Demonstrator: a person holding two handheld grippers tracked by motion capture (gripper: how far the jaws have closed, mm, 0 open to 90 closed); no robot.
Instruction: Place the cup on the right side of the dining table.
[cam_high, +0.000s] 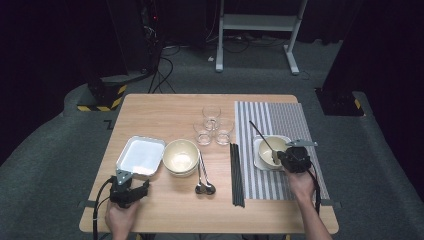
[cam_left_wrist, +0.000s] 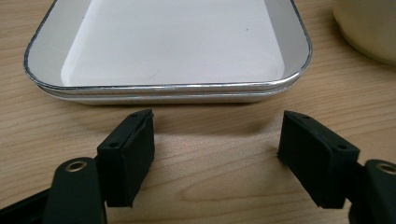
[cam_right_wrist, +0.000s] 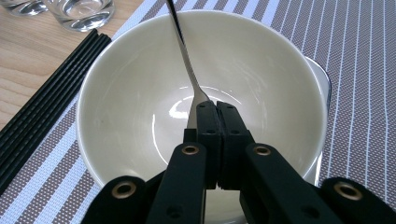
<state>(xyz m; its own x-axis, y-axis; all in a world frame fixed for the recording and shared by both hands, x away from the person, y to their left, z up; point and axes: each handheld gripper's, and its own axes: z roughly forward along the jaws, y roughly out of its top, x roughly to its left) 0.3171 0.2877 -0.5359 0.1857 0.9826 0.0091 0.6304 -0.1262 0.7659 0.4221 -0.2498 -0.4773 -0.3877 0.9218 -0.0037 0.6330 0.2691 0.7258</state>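
Your right gripper has its jaws clamped shut on the bowl end of a spoon, down inside the cream bowl that sits on a white dish on the striped mat. The handle slants up and out over the bowl's far rim, toward the glasses. Risk one: the grip is on the smooth, curved metal end, so the spoon may pivot or slip out if you lift fast. Risk two: the long handle can sweep into the glasses beyond the bowl, or lever against the rim and tip the bowl on its dish. Risk three: letting go from height would make it clatter and possibly skid the bowl toward the black chopsticks just beside it. Your left gripper is open and holds nothing, on the wood just short of the white tray, well apart from the bowl; a forward nudge there would shove the tray.
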